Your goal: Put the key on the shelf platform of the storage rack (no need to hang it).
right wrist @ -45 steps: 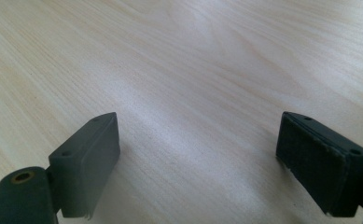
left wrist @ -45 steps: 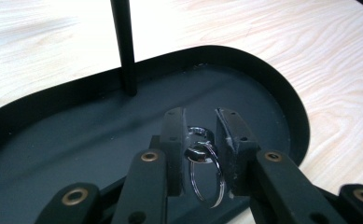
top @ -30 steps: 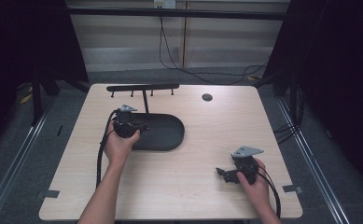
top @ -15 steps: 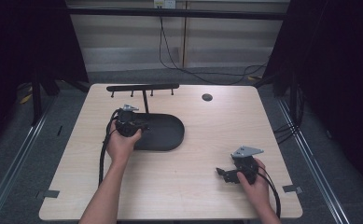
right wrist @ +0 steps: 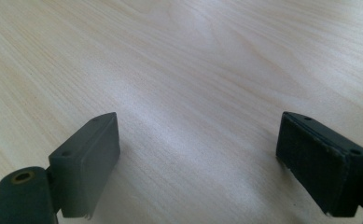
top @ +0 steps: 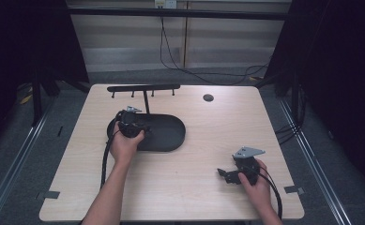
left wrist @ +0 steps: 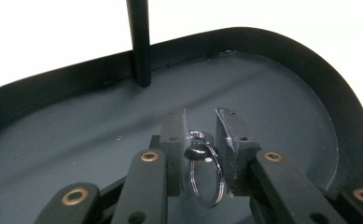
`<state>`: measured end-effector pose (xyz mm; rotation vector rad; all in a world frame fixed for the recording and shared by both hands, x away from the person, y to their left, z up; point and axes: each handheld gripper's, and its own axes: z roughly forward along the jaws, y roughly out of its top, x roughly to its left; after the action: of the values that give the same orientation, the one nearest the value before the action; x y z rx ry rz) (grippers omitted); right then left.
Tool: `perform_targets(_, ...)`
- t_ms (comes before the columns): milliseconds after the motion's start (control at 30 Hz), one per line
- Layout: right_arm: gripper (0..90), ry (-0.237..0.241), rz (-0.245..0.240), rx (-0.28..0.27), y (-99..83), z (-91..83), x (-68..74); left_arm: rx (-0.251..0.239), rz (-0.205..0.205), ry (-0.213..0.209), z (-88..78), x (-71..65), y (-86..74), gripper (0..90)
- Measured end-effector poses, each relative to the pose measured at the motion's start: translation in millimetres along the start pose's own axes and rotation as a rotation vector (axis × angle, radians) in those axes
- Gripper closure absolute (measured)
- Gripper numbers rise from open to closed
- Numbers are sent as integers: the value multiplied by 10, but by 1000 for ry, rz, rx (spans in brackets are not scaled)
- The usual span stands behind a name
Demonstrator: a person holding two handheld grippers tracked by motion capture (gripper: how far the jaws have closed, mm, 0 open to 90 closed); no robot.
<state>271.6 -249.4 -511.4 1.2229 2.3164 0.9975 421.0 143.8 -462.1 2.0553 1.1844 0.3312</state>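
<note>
Left gripper (left wrist: pixel 201 140) clamped on key ring (left wrist: pixel 205 173) over black tray (left wrist: pixel 310 84); hanging on far rack (top: pixel 143 87) left.

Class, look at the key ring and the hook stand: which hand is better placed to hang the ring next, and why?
Left. The left gripper is shut on the key ring over the black tray, beside the stand's post. The right gripper rests open on the table, far from the stand.
</note>
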Motion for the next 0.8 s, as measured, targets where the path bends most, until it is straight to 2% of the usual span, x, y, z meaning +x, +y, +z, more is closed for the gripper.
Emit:
perform_targets(267, 130, 0, -1, -1, 0, 0, 0, -9, -11, -7, 15, -5, -2, 734)
perform_targets(800, 131, 0, 0, 0, 0, 0, 0, 6, -9, 4, 87, -12, -28, 733)
